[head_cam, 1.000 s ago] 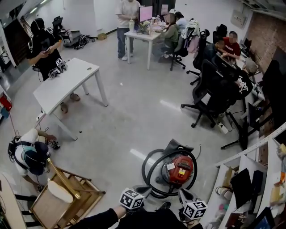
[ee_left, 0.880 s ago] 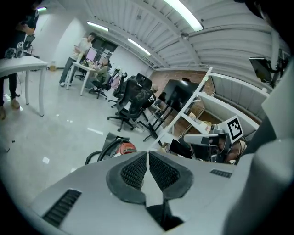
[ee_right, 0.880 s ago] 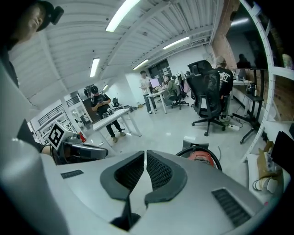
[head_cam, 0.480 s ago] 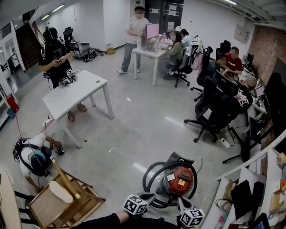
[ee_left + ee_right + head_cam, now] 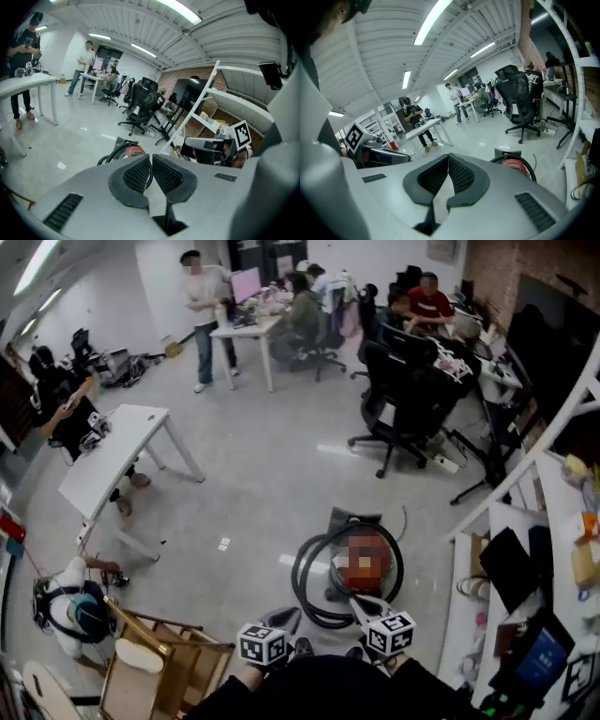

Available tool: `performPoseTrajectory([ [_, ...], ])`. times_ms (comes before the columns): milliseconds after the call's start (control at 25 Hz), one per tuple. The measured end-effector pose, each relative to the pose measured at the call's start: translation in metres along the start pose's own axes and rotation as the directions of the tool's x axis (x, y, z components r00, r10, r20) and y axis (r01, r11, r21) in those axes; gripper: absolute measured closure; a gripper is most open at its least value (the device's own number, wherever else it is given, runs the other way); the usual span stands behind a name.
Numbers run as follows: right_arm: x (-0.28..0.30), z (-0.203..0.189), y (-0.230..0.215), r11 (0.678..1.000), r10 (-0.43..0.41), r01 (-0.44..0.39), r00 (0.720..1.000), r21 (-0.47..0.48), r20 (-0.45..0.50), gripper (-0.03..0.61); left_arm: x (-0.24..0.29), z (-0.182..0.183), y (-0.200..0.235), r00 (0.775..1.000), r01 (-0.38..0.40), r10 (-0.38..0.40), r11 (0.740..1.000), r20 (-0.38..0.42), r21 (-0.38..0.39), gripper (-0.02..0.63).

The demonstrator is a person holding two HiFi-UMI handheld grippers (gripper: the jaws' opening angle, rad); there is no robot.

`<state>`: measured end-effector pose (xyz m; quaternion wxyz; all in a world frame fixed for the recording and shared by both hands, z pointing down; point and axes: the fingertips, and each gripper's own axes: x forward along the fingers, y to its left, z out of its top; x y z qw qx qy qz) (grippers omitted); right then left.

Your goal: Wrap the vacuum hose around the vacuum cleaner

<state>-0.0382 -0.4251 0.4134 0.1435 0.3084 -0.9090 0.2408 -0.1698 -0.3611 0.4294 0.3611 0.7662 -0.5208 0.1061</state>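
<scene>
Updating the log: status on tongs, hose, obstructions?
Left tongs shut, empty. Right tongs shut, empty. Hose looped around vacuum cleaner on floor. Wooden chair nearby, not touching.

— What stands on the left?
— A long white table, with a person in black standing beside it. Nearer, a pale wooden chair lies tipped over on the glossy grey floor, a crouching person just beside it.
— And further back?
— Black office chairs, and a standing person in a light top by a second white desk.
</scene>
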Motion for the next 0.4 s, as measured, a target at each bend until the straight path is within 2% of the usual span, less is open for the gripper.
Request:
performPoseTrajectory([
  [80,0.005,0.015,0.009,1.0,0.012,-0.012,1.0,-0.006,0.002,0.561,-0.009,0.011,0.004,1.0,-0.005,0.005,1.0,0.008,-0.023,0.577],
  [160,-0.004,0.017,-0.003,1.0,0.003,-0.003,1.0,0.0,-0.01,0.561,0.002,0.007,-0.004,1.0,-0.004,0.003,0.999,-0.004,-0.048,0.577],
  [280,-0.033,0.0,-0.044,1.0,-0.008,0.008,1.0,0.012,-0.018,0.561,0.037,-0.013,-0.035,0.999,-0.006,0.004,0.998,-0.033,-0.059,0.577],
  [400,-0.068,-0.021,-0.088,0.999,-0.026,0.026,1.0,0.038,-0.013,0.561,0.074,-0.035,-0.075,0.997,0.006,-0.009,0.999,-0.072,-0.037,0.577],
])
